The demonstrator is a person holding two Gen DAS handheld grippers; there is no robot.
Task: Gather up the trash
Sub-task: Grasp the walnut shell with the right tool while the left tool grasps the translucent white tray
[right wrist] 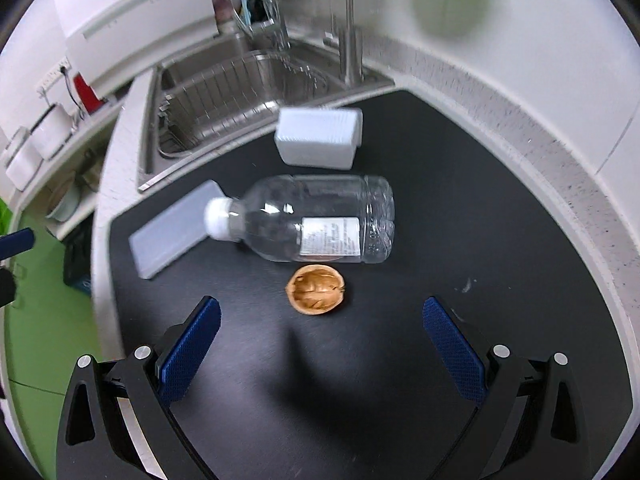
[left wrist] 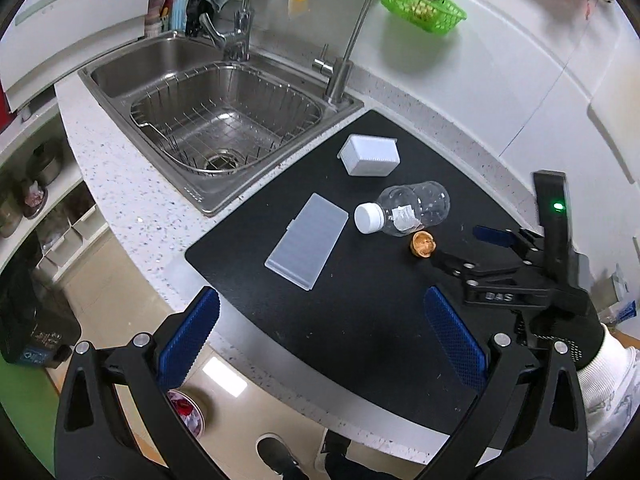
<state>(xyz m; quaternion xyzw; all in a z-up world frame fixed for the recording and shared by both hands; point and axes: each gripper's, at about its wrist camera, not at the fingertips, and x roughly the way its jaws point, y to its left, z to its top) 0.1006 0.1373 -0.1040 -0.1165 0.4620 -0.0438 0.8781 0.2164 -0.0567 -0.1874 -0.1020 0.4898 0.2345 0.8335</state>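
An empty clear plastic bottle (left wrist: 412,210) (right wrist: 316,222) with a white cap lies on its side on the black mat (left wrist: 360,320) (right wrist: 460,208). Half a walnut shell (left wrist: 423,244) (right wrist: 316,289) lies just in front of it, hollow side up. My right gripper (right wrist: 320,312) is open, with the shell a little ahead of its fingertips and nothing between them; in the left wrist view the right gripper (left wrist: 464,246) reaches in from the right beside the shell. My left gripper (left wrist: 320,308) is open above the mat's near edge, holding nothing.
A flat translucent lid (left wrist: 307,241) (right wrist: 176,230) and a white box (left wrist: 370,155) (right wrist: 320,138) lie on the mat. A steel sink (left wrist: 120,76) (right wrist: 180,80) with a wire rack stands at the left. A bin (left wrist: 186,408) holding trash sits on the floor below the counter.
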